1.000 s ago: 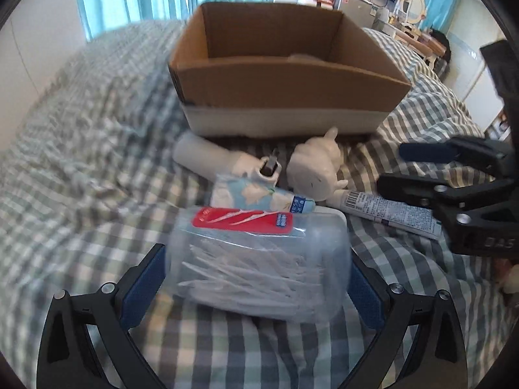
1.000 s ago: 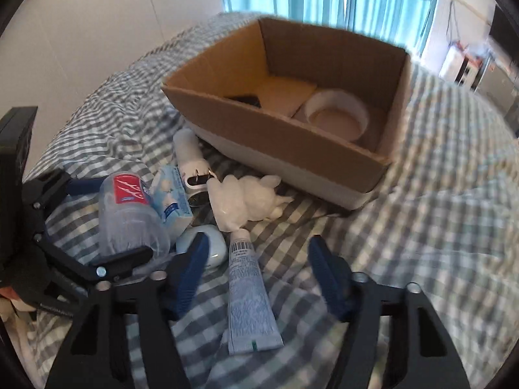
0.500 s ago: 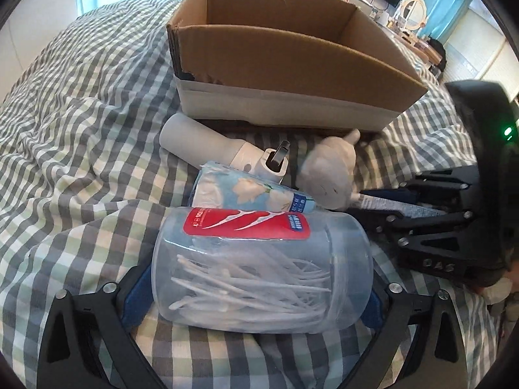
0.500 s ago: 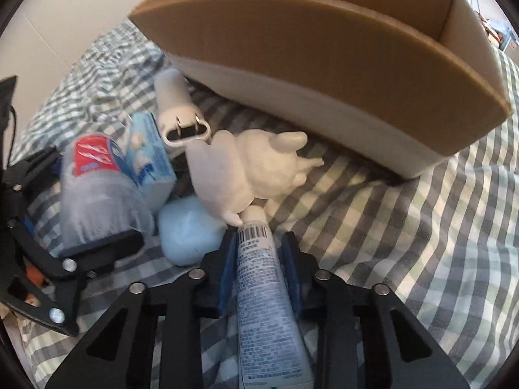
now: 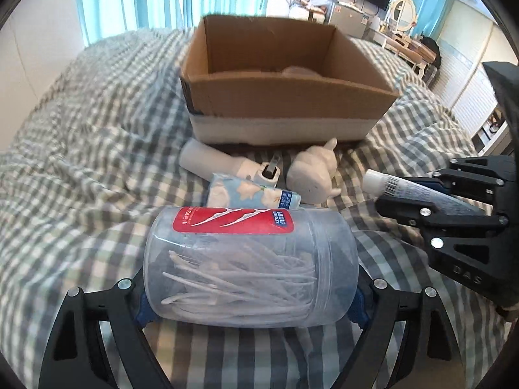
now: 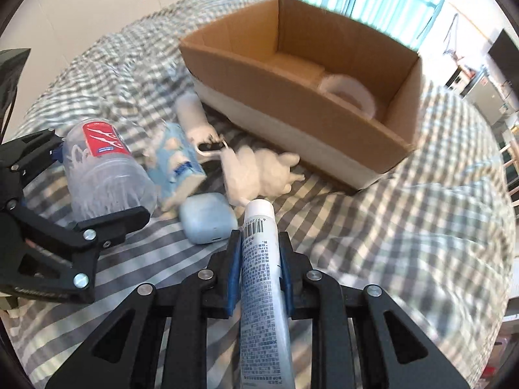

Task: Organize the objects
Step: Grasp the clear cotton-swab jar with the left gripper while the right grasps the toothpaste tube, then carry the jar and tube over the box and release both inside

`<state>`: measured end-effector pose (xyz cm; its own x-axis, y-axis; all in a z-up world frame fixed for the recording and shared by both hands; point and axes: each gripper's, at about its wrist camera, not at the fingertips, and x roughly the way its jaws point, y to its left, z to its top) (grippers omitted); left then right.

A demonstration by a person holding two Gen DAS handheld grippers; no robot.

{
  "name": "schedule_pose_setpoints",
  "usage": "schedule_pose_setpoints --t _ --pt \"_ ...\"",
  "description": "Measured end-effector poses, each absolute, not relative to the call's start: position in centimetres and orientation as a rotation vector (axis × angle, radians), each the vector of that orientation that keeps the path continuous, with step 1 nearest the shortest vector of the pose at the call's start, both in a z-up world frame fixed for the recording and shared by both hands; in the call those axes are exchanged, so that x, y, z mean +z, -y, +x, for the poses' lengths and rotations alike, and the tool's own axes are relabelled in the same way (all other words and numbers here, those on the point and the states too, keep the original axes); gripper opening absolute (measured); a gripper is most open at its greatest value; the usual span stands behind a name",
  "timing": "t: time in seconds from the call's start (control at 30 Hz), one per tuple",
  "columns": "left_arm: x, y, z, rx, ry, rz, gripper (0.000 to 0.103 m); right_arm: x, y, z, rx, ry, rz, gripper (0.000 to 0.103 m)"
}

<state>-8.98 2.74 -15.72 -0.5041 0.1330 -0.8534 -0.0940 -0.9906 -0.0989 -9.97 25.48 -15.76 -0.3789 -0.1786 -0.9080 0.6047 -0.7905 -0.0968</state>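
Note:
My left gripper (image 5: 249, 295) is shut on a clear plastic jar of floss picks (image 5: 249, 265) with a red label, held above the checked bedspread; it also shows in the right wrist view (image 6: 103, 175). My right gripper (image 6: 259, 259) is shut on a white tube (image 6: 262, 278) with a barcode, lifted off the bed; the tube also shows in the left wrist view (image 5: 405, 189). An open cardboard box (image 5: 279, 97) stands ahead, with a white round dish (image 6: 350, 92) inside. A white animal figurine (image 5: 314, 171), a blue-white pack (image 5: 249, 193) and a white plug-ended device (image 5: 220, 163) lie before the box.
A pale blue earbud-style case (image 6: 207, 217) lies on the bed between the two grippers. The checked bedspread (image 5: 81, 168) is rumpled to the left. Curtained windows, a wall and furniture lie beyond the bed.
My right gripper closed on the tube and lifted it off the bed. My left gripper closed on the jar and raised it. Both views pulled back and up from the bed.

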Motion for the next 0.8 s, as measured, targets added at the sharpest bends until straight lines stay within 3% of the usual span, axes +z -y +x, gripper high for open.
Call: schedule_pose_setpoints --t 0.47,0.8 --pt "-6.6 -2.7 -6.3 2.777 0.020 -1.170 0.089 -6.4 -25.5 -3.1 -2.433 -0.531 1.149 0.021" --pt "0.1 -1.6 -5.6 2.868 -0.012 -0.965 0.089 -0.2 -24.6 -0.2 -2.580 -0.382 0.936 0.020"
